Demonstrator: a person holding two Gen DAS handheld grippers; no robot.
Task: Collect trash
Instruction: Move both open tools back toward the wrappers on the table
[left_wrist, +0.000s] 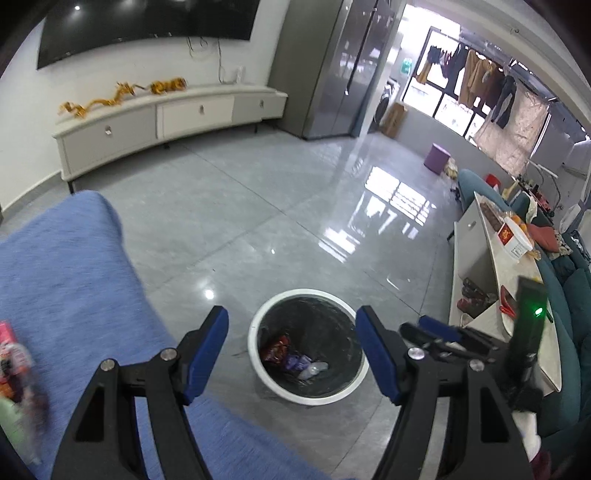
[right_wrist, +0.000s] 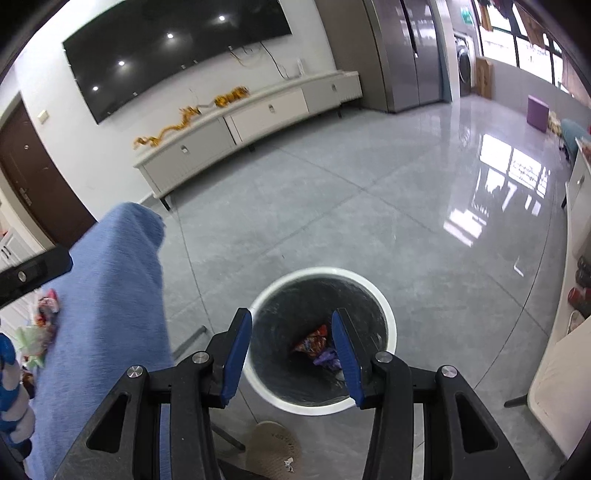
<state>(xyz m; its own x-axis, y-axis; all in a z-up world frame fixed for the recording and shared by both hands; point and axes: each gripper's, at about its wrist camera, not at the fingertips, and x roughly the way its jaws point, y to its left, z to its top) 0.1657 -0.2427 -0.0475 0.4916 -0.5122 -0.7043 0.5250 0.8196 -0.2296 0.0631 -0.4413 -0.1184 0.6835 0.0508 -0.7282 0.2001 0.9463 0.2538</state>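
While both hand-held grippers hang above it, wrappers are seen at the bottom of the bin (left_wrist: 255, 347).
Left hand-held gripper (left_wrist: 291, 354) is held wide apart, right hand-held gripper (right_wrist: 291, 354) partly apart; nothing is gripped by either.

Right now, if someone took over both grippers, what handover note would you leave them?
Left gripper: open, nothing between the fingers.
Right gripper: open, nothing held, above the bin.
Trash bin: white rim, dark liner, on the floor just ahead. Inside it lie a red snack wrapper, a purple wrapper and a clear plastic piece.
Left to do: more colourful wrappers sit on the blue cloth to the left; pick them up and drop them in.
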